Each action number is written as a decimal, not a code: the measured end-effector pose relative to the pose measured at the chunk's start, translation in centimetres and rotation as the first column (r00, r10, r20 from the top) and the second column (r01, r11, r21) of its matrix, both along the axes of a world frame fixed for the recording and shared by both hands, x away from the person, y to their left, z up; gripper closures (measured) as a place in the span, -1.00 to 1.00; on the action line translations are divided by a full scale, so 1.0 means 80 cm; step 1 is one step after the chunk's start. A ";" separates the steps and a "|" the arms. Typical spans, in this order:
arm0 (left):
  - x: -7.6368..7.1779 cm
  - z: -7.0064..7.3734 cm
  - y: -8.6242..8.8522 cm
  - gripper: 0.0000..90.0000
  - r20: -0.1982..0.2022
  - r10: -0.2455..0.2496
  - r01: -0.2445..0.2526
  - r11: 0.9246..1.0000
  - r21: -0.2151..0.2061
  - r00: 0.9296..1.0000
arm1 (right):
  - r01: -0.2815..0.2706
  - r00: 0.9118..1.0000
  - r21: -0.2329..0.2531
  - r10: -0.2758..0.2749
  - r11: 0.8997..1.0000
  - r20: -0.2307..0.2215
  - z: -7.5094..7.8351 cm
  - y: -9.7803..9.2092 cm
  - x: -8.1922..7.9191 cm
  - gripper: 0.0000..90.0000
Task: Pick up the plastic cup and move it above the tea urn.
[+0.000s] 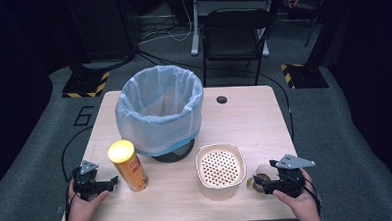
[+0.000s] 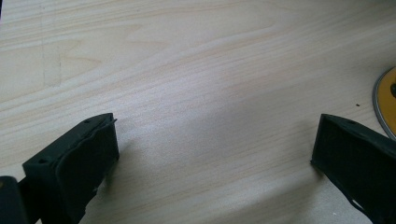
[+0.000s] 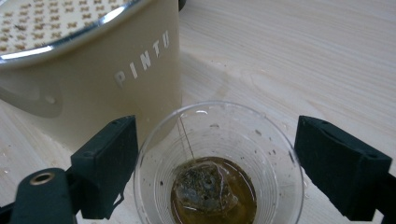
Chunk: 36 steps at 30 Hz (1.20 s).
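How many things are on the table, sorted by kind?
Lined bin: 1
Chip can: 1
Beige strainer container: 1
Clear cup with a tea bag: 1
Total: 4

**A lab recording bay**

A lone table (image 1: 264, 122) stands on grey carpet (image 1: 31, 162) amid dark curtains. Hazard-striped stand bases (image 1: 85, 85), loose floor cables (image 1: 165, 34), a folding chair (image 1: 231, 36) and a floor number "6" (image 1: 83, 115) mark a staged test space.
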<state>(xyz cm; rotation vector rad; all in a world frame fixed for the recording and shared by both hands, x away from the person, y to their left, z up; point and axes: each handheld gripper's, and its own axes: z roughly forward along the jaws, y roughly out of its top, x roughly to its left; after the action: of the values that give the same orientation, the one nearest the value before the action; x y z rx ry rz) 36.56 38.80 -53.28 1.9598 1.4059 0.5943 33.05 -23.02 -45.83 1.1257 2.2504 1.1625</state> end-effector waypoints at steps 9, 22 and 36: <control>0.000 0.000 0.000 -1.00 0.004 0.001 -0.001 1.000 -0.002 1.000 | -0.004 1.000 -0.032 0.003 0.999 -0.028 -0.020 0.001 0.000 -0.64; 0.000 0.000 0.000 -1.00 0.004 0.001 -0.001 1.000 -0.002 1.000 | -0.004 0.999 -0.043 0.002 0.999 -0.041 -0.030 0.001 0.001 -0.37; 0.000 0.000 0.000 -1.00 0.004 0.001 -0.001 1.000 -0.002 1.000 | -0.032 0.999 -0.047 0.032 0.998 0.005 -0.009 0.004 -0.001 -0.35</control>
<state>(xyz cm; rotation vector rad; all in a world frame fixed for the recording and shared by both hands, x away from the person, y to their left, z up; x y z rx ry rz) 36.57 38.79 -53.31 1.9556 1.4047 0.5973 32.93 -22.66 -46.55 1.0706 2.2879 1.1171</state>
